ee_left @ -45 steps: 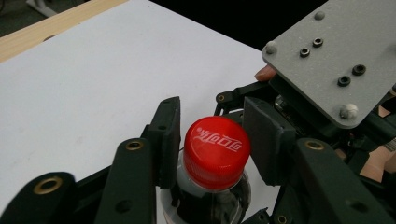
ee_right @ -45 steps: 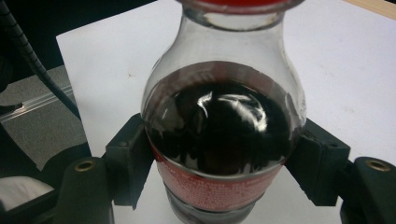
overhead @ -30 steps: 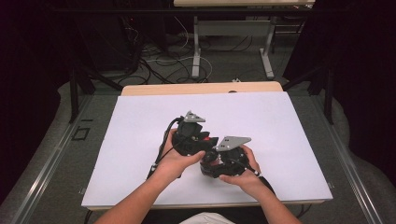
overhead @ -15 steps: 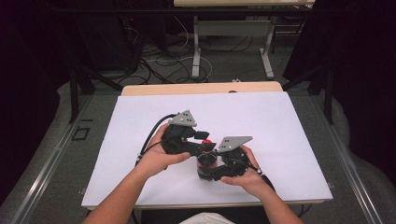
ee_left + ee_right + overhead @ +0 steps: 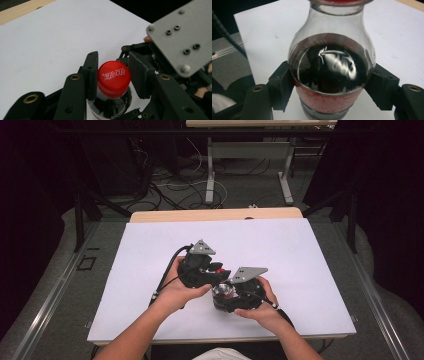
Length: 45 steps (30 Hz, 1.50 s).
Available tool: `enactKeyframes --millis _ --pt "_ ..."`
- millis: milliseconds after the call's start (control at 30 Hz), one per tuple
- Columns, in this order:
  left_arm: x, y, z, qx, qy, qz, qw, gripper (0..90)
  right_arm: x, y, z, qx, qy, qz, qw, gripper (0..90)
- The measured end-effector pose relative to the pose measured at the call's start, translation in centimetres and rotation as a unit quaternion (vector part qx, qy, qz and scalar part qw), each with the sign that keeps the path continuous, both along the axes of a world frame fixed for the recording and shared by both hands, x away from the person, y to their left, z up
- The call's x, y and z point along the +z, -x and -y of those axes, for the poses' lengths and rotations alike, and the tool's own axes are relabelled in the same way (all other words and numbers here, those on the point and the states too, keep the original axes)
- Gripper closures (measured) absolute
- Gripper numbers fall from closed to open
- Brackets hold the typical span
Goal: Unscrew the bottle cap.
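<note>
Now, with right hand-held gripper [image 5: 332,100] clamped on bottle [image 5: 332,72] over worktop [image 5: 300,250] and left hand-held gripper [image 5: 112,77] just closing on cap [image 5: 114,76], twist slowly: likely cap slip or spill.

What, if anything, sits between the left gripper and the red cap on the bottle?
Nothing visible does. In the left gripper view the left gripper has the red cap directly between its jaws, one on each side with no other object between. The right gripper clamps the bottle lower down, around its body, clear of the cap.
</note>
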<state>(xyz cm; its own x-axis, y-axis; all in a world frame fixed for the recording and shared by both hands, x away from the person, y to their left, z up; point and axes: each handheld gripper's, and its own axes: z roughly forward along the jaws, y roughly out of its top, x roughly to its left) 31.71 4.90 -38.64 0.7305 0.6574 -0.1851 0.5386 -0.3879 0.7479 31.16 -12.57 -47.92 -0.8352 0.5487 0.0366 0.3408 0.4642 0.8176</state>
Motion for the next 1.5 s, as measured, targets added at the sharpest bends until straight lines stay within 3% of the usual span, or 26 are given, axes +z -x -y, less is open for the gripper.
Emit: enactKeyframes --millis 100,133,200,233,300,333,400,467,533,600,700,733,800,833,900,933,1033,1133,1233,1333,1433,1500 --pt "0.3 0.4 0.5 0.040 -0.006 -0.010 0.9991 61.6 0.0 0.2 -0.2 -0.007 0.003 0.006 1.0000 29.7" --pt "0.3 0.5 0.6 0.047 -0.005 -0.011 0.9988 61.6 0.0 0.1 -0.1 -0.006 0.004 0.011 0.9999 29.7" --pt "0.3 0.4 0.7 0.047 -0.010 -0.011 0.9988 61.5 0.1 0.2 -0.1 -0.009 0.002 -0.001 1.0000 29.7" --pt "0.3 0.4 0.8 0.050 -0.002 -0.017 0.9986 61.4 0.1 0.2 -0.1 -0.010 0.003 0.000 1.0000 29.7" --pt "0.2 -0.1 0.3 0.023 0.009 -0.016 0.9996 59.7 0.0 0.1 0.0 -0.008 -0.001 0.000 1.0000 29.7" --pt "0.1 -0.3 0.0 0.010 0.020 -0.013 0.9997 54.3 0.0 0.0 0.1 -0.010 -0.004 -0.002 0.9999 29.7" --pt "0.1 -0.7 -0.6 -0.002 0.025 -0.006 0.9997 49.3 0.0 0.0 0.1 -0.008 -0.004 -0.009 0.9999 29.6" --pt "0.2 -1.1 -1.1 -0.025 0.022 -0.015 0.9993 48.1 -0.1 -0.1 0.2 -0.007 -0.007 -0.011 0.9999 29.7" --pt "0.1 -1.4 -1.5 -0.061 0.031 -0.021 0.9975 47.2 -0.1 -0.1 0.2 -0.004 -0.008 -0.015 0.9999 29.6" --pt "0.0 -1.7 -1.8 -0.094 0.030 0.004 0.9951 47.1 -0.1 -0.1 0.2 0.000 -0.012 -0.013 0.9998 29.7" --pt "-0.1 -2.0 -2.3 -0.129 0.026 0.009 0.9913 47.8 -0.1 0.0 0.2 0.012 -0.017 -0.016 0.9997 29.7" --pt "-0.2 -1.9 -2.2 -0.129 0.031 0.016 0.9911 49.5 -0.1 0.0 0.2 0.014 -0.018 -0.014 0.9996 29.6" --pt "-0.3 -2.1 -2.2 -0.153 0.017 0.017 0.9880 52.2 0.0 0.0 0.1 0.017 -0.020 -0.017 0.9995 29.7" --pt "-0.5 -2.0 -2.0 -0.147 0.017 0.020 0.9888 52.5 0.0 0.0 0.1 0.018 -0.021 -0.017 0.9995 29.7" --pt "-0.5 -2.0 -2.0 -0.163 0.016 0.011 0.9864 55.9 0.0 0.0 0.1 0.020 -0.020 -0.016 0.9995 29.7" --pt "-0.6 -2.0 -1.9 -0.158 0.020 0.022 0.9870 57.4 0.0 0.0 0.1 0.022 -0.019 -0.016 0.9995 29.7" --pt "-0.5 -1.9 -1.8 -0.155 0.017 0.012 0.9877 60.7 0.0 0.1 0.1 0.019 -0.016 -0.017 0.9995 29.6" --pt "-0.4 -1.6 -1.5 -0.137 0.011 0.018 0.9903 61.1 0.0 0.0 0.1 0.015 -0.018 -0.014 0.9996 29.7" --pt "-0.4 -1.0 -0.7 -0.084 0.011 0.009 0.9964 61.3 0.0 0.1 0.1 0.004 -0.009 -0.013 0.9999 29.7" --pt "-0.1 -0.6 0.0 -0.032 -0.007 0.005 0.9994 61.3 -0.1 0.2 0.0 -0.013 -0.003 0.001 0.9999 29.7" --pt "0.1 -0.1 0.7 0.028 -0.013 -0.018 0.9994 61.3 -0.1 0.2 0.0 -0.021 -0.002 0.003 0.9998 29.7" --pt "0.2 0.1 1.1 0.054 -0.012 -0.020 0.9983 61.3 -0.2 0.1 -0.1 -0.027 -0.004 0.004 0.9996 29.7"
